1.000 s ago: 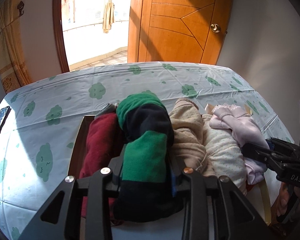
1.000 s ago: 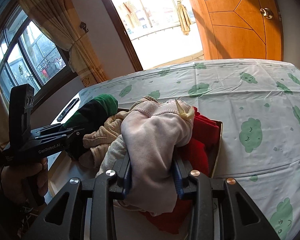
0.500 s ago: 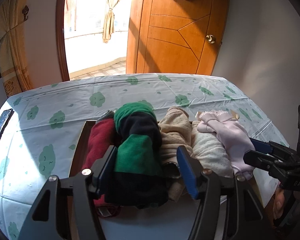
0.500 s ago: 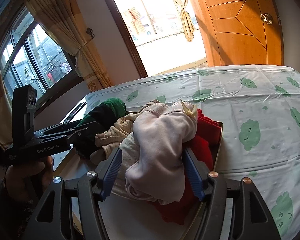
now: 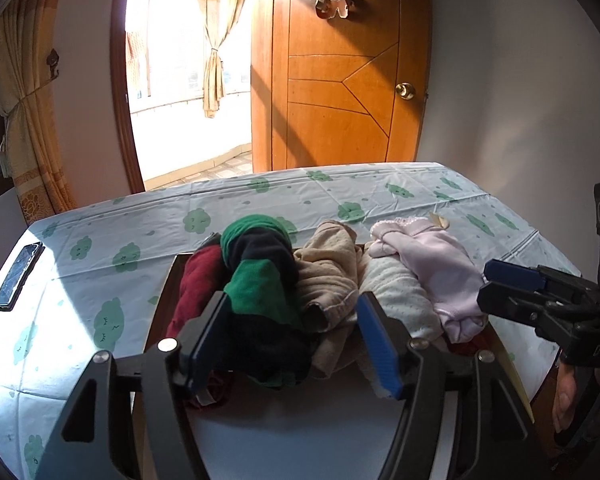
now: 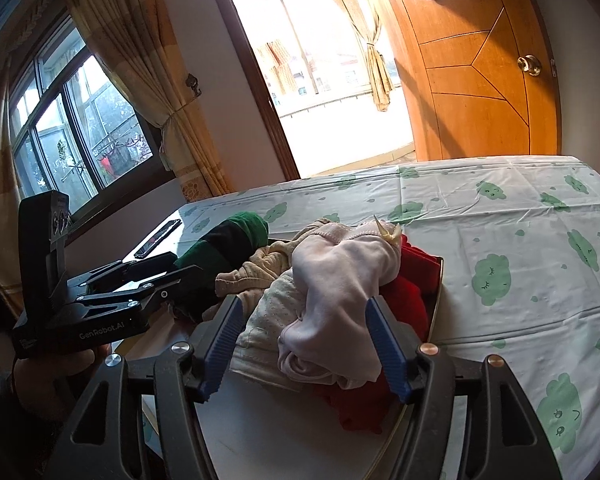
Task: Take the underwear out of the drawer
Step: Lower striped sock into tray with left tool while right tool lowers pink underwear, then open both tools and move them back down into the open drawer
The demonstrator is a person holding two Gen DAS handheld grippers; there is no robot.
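L gripper point(image 5: 296, 336) jaws opening, green/black underwear point(image 5: 260, 284) between pads, not pinched. R gripper point(image 6: 306, 344) open around pink underwear point(image 6: 340, 292). Both lie in drawer point(image 5: 164, 300).

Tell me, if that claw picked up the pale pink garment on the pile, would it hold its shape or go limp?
Most likely limp: the pink garment already lies crumpled and draped over the cream piece beneath, so it would probably sag. It looks thin and soft, so probably light. Folded cloth should not slip easily.
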